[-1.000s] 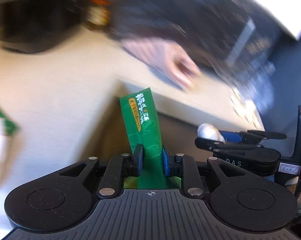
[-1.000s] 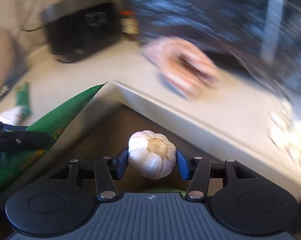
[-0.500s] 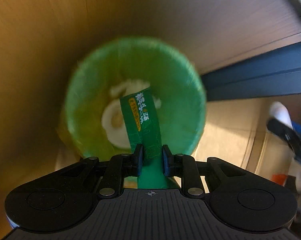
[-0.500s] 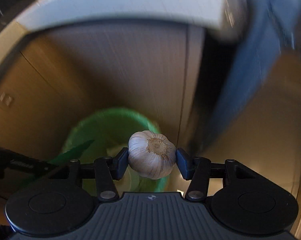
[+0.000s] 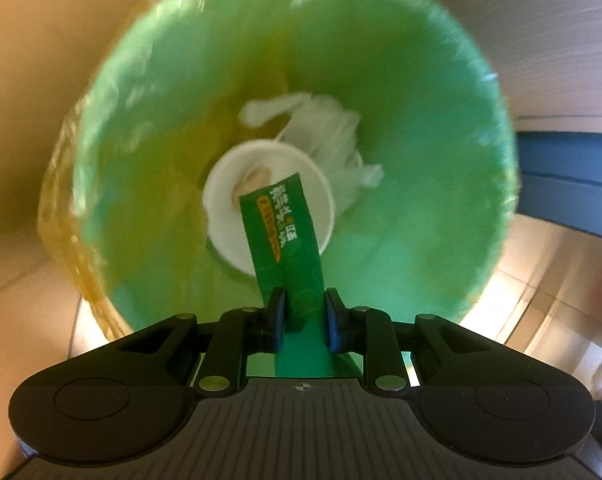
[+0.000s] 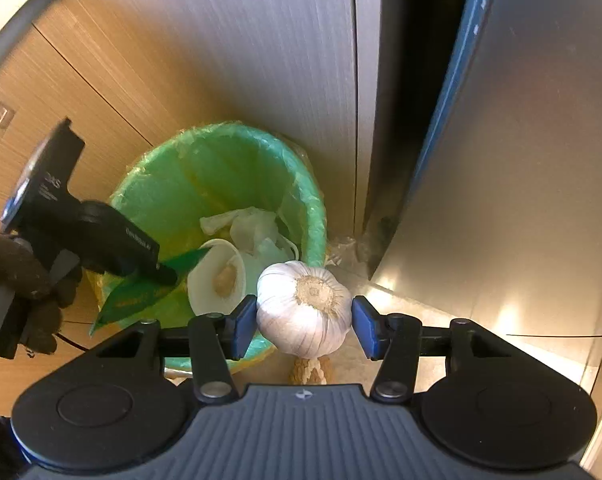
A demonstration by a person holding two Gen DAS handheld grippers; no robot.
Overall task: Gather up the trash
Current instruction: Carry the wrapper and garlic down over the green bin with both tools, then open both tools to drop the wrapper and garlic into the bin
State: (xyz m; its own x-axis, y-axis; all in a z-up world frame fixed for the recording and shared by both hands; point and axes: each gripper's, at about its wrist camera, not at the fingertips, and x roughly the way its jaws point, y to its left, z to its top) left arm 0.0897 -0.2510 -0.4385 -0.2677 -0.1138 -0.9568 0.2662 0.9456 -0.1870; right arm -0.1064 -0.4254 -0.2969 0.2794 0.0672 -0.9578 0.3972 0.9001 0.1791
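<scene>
My left gripper (image 5: 301,312) is shut on a green wrapper (image 5: 285,236) and holds it over the mouth of a bin lined with a green bag (image 5: 421,100). A white paper cup (image 5: 225,208) and crumpled white tissue (image 5: 329,132) lie in the bin. In the right wrist view my right gripper (image 6: 304,322) is shut on a white garlic bulb (image 6: 305,312), above the near right rim of the same bin (image 6: 313,208). The left gripper (image 6: 101,236) with the wrapper (image 6: 137,296) shows at the bin's left side.
The bin stands on a tiled floor (image 5: 541,280) against wooden cabinet doors (image 6: 161,60). A steel-grey panel with a blue edge (image 6: 521,140) stands to the right. A small brown scrap (image 6: 311,370) lies on the floor by the bin.
Both grippers swung down from the counter to the bin. The left gripper moved closer over the bin's mouth, and the right one came nearer to its rim. Both grips hold unchanged.
</scene>
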